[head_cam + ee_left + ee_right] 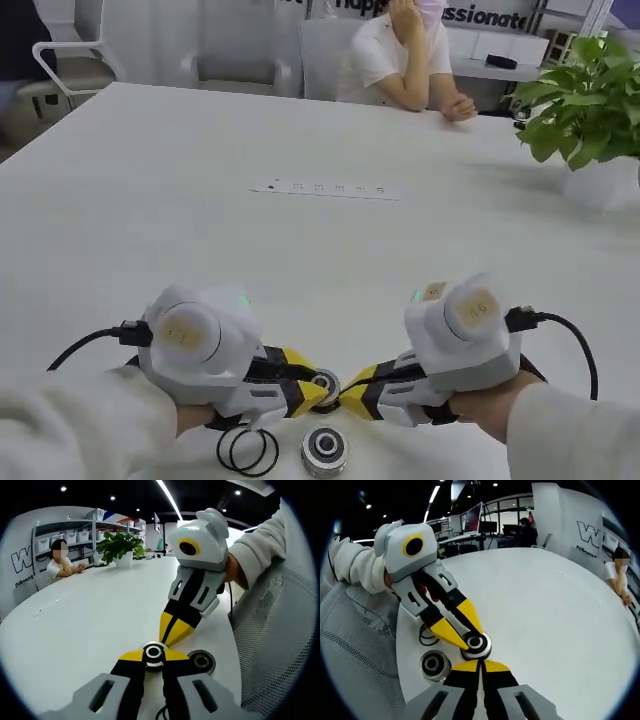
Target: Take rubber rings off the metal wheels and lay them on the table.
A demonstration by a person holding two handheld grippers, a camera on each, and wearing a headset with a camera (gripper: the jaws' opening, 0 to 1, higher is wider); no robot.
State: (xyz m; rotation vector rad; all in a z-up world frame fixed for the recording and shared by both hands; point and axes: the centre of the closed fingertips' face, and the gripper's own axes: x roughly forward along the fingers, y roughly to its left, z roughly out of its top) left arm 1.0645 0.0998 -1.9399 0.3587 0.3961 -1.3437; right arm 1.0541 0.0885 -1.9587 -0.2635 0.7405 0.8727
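Two freed rubber rings [248,450] are laid on the desk [300,230]. Above them, a metal wheel [323,382] is clamped by the left hand-held gripper [312,392], evidently to steady it (a second wheel [325,450] waits nearby). The right hand-held gripper [346,398] is closed against the rim, presumably to peel the ring off.

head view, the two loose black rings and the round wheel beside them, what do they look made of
Two thin black loose rings: likely rubber, matte, lying in slightly uneven overlapping loops. Round silver wheel beside them: metal, glossy, with bright glints; its dark inner band could be rubber or shadow.
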